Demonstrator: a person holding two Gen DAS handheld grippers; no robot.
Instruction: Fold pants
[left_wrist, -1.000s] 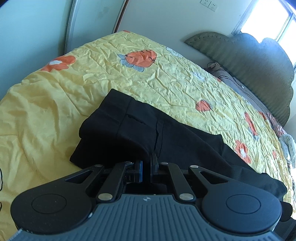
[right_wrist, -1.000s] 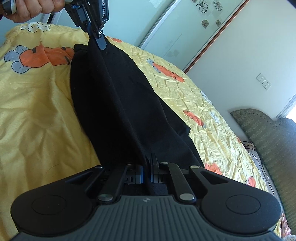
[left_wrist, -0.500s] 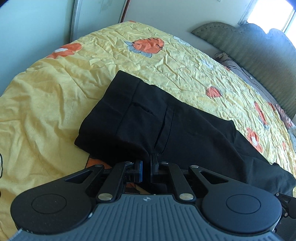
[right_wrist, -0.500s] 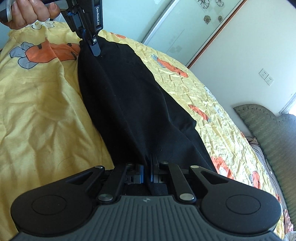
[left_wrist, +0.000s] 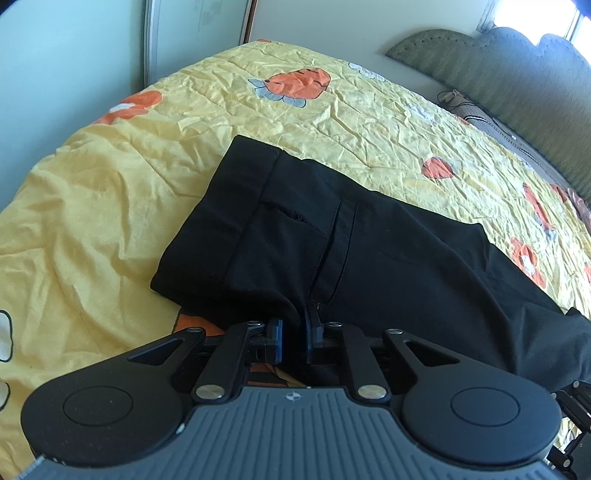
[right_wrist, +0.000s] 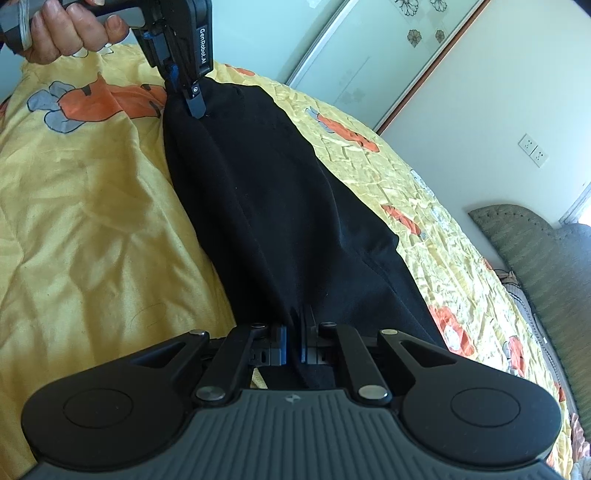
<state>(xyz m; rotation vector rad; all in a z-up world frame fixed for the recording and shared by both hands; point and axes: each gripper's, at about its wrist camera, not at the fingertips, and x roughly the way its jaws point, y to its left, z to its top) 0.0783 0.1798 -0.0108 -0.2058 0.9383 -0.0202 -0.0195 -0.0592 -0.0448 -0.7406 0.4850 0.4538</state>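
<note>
Black pants (left_wrist: 369, 251) lie lengthwise on a yellow bedspread, waistband end to the left in the left wrist view. My left gripper (left_wrist: 293, 332) is shut on the near edge of the pants by the fly. My right gripper (right_wrist: 293, 336) is shut on the pants (right_wrist: 280, 206) at the leg end. The right wrist view also shows the left gripper (right_wrist: 194, 99) pinching the waist end at the top, with a hand on its handle. The cloth runs between the two grippers, low over the bed.
The yellow bedspread (left_wrist: 110, 206) with orange carrot prints covers the whole bed. A grey-green padded headboard (left_wrist: 517, 77) stands at the far right. A pale wall and sliding doors (right_wrist: 369, 59) lie beyond the bed's far edge.
Both grippers have come down with the pants, which now lie flatter and more spread on the bedspread. Both stay shut on the cloth.
</note>
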